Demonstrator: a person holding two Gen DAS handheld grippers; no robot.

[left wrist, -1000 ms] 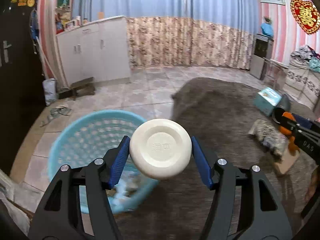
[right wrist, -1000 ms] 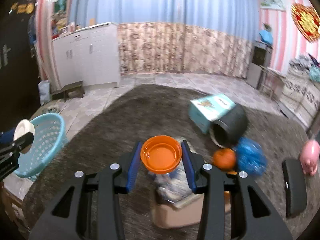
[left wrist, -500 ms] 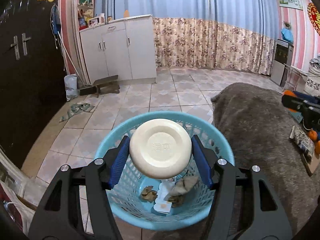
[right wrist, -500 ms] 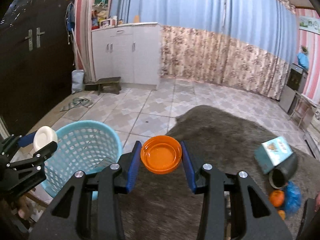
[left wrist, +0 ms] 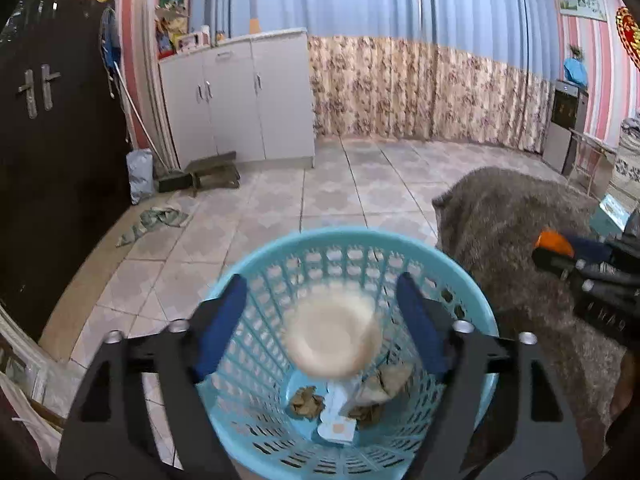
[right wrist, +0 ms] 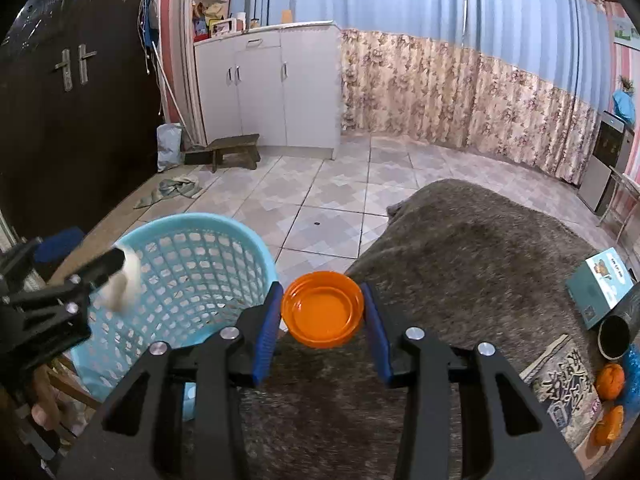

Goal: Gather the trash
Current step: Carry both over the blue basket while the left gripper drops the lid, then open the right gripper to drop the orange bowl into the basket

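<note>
In the left wrist view my left gripper (left wrist: 322, 320) is open above the light blue basket (left wrist: 256, 264). A white round lid (left wrist: 332, 340), blurred, hangs free between the jaws without touching them, over the basket's mouth. Crumpled scraps (left wrist: 344, 404) lie on the basket floor. In the right wrist view my right gripper (right wrist: 323, 314) is shut on an orange round lid (right wrist: 322, 309), just right of the basket (right wrist: 192, 256). The left gripper (right wrist: 80, 268) and the white lid (right wrist: 122, 280) show there at the basket's left rim.
A grey shaggy rug (right wrist: 460, 264) covers the floor on the right. On it lie a teal box (right wrist: 600, 284), a dark cup (right wrist: 614, 334), oranges (right wrist: 610, 380) and a patterned packet (right wrist: 564, 384). White cabinets (right wrist: 272, 88), a small stool (right wrist: 234, 148) and a dark door (right wrist: 72, 120) stand behind.
My left gripper has opened over the basket and the white lid has left its jaws and is dropping. My right gripper has carried the orange lid closer to the basket.
</note>
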